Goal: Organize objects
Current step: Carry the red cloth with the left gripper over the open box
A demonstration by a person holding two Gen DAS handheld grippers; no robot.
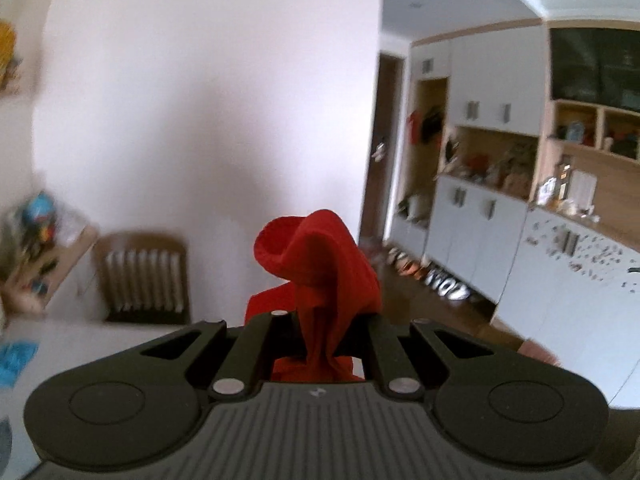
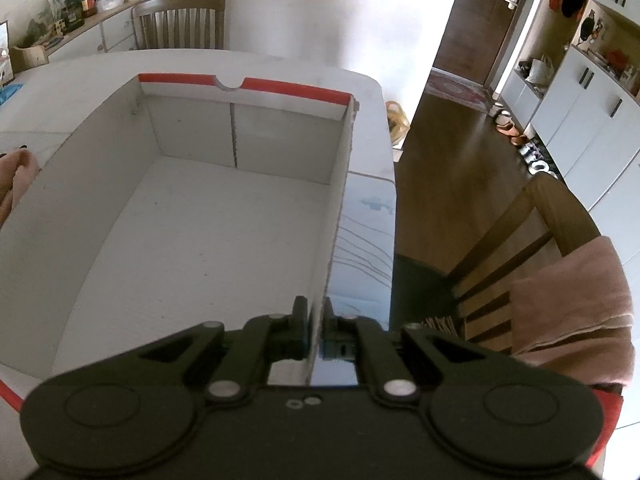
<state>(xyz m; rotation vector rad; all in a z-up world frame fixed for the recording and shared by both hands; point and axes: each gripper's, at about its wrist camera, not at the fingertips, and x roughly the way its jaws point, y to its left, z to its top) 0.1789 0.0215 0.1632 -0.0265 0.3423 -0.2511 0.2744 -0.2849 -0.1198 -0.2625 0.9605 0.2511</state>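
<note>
My left gripper (image 1: 320, 320) is shut on a red cloth (image 1: 320, 264), bunched up between the fingers and held in the air, high above the table edge (image 1: 60, 340). My right gripper (image 2: 316, 320) is shut on the right wall (image 2: 340, 200) of a large white cardboard box with a red rim (image 2: 280, 88). The box stands open on the white table (image 2: 372, 140), and nothing shows inside it. A pink cloth (image 2: 16, 176) lies just left of the box.
A wooden chair (image 2: 532, 240) with a pink towel (image 2: 572, 304) draped on it stands to the right of the table. Another chair (image 2: 180, 20) stands at the far side. A cluttered sideboard (image 2: 72, 12) is at the far left. White cabinets (image 1: 480, 220) line the right wall.
</note>
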